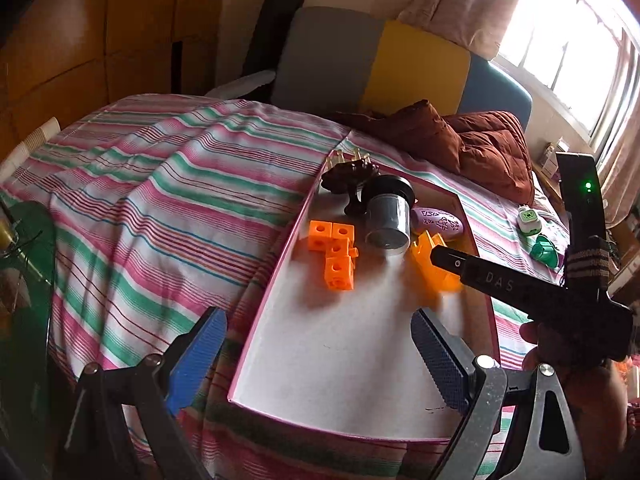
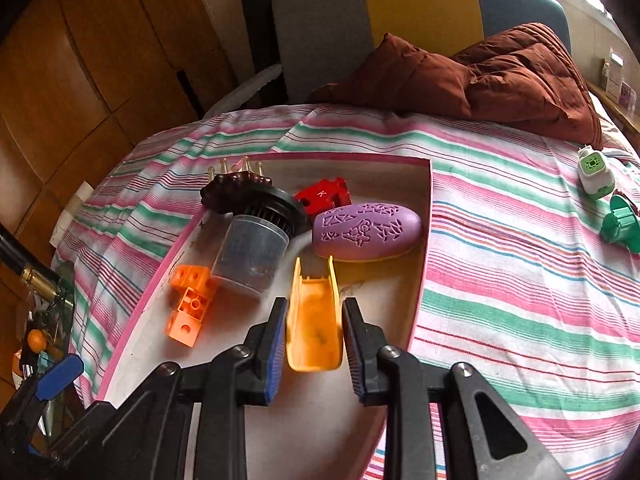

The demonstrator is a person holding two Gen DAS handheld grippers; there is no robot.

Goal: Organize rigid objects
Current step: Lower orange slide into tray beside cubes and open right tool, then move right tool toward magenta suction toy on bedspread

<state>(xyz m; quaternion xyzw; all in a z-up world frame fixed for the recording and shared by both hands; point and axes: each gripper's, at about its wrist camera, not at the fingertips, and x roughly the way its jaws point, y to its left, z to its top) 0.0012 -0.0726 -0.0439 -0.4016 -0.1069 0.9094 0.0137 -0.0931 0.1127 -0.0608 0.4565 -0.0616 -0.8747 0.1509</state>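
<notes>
A pink-rimmed tray (image 2: 422,264) lies on the striped bedsheet. In it are orange linked cubes (image 2: 190,306), a clear cylinder with a black ribbed cap (image 2: 252,252), a purple oval case (image 2: 366,232), a red puzzle piece (image 2: 324,196) and a dark fluted mould (image 2: 234,190). My right gripper (image 2: 315,308) is shut on a yellow-orange trough-shaped plastic piece (image 2: 314,328) low over the tray's near right part. In the left wrist view the same piece (image 1: 434,272) shows beside one of the right gripper's black fingers (image 1: 472,270). My left gripper (image 1: 318,320) stands open and holds nothing above the tray's near end (image 1: 340,360).
A white-and-green plug-in device (image 2: 595,174) and a green plastic part (image 2: 622,226) lie on the sheet, right of the tray. A brown quilt (image 2: 500,76) is heaped at the bed's far side. Wooden cupboards (image 2: 80,60) stand left. A cluttered glass surface (image 2: 44,332) sits low left.
</notes>
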